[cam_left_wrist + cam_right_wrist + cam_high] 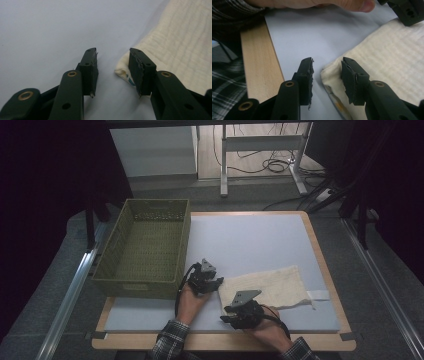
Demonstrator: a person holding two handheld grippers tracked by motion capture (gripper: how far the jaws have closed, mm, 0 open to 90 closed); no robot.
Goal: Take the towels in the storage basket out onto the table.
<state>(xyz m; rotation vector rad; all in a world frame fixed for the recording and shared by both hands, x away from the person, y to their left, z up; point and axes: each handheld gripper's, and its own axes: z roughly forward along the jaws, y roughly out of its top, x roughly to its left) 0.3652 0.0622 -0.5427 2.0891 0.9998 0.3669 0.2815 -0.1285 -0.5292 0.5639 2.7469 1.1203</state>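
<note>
The cream cloth (267, 287) lay on the worktop (250, 240), long axis running rightward from you; your left tongs (113, 71) and right tongs (327, 77), both released, straddled its near-left corners.

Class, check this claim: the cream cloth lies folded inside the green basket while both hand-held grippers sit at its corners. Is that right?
Not quite. The cream cloth lies on the table mat, beside the green basket, as the high view shows. Both hand-held grippers, left and right, are at its corners.
</note>
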